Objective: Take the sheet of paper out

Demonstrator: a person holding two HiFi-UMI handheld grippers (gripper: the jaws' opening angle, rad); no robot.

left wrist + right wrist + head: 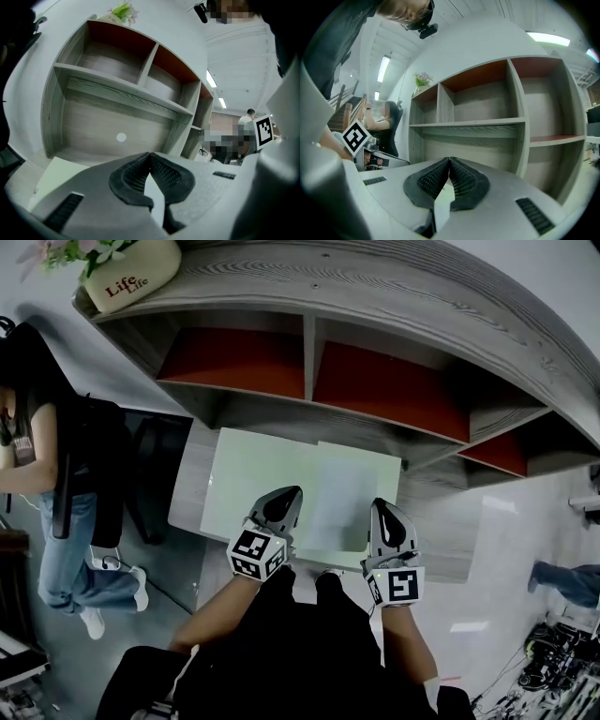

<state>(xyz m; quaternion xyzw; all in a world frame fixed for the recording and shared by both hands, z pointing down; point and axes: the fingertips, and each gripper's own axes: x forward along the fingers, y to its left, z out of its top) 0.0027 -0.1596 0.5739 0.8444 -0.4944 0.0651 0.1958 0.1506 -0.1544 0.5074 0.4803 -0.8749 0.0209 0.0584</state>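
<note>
A pale green pad (248, 474) lies on the grey desk (187, 488) under the shelf unit. On the pad's right half rests a whiter sheet of paper (349, 493). My left gripper (289, 491) hovers over the pad's near edge, just left of the sheet, with its jaws shut and nothing between them (150, 154). My right gripper (382, 504) is at the sheet's near right corner, also shut and empty (449, 160). Both point toward the shelves. The pad's left corner (51, 171) shows in the left gripper view.
A wooden shelf unit (309, 362) with red-backed compartments rises behind the desk. A flowerpot (127, 277) stands on top. A person (47, 474) stands at the left beside a dark chair (155, 479). Cables (553, 662) lie on the floor at the right.
</note>
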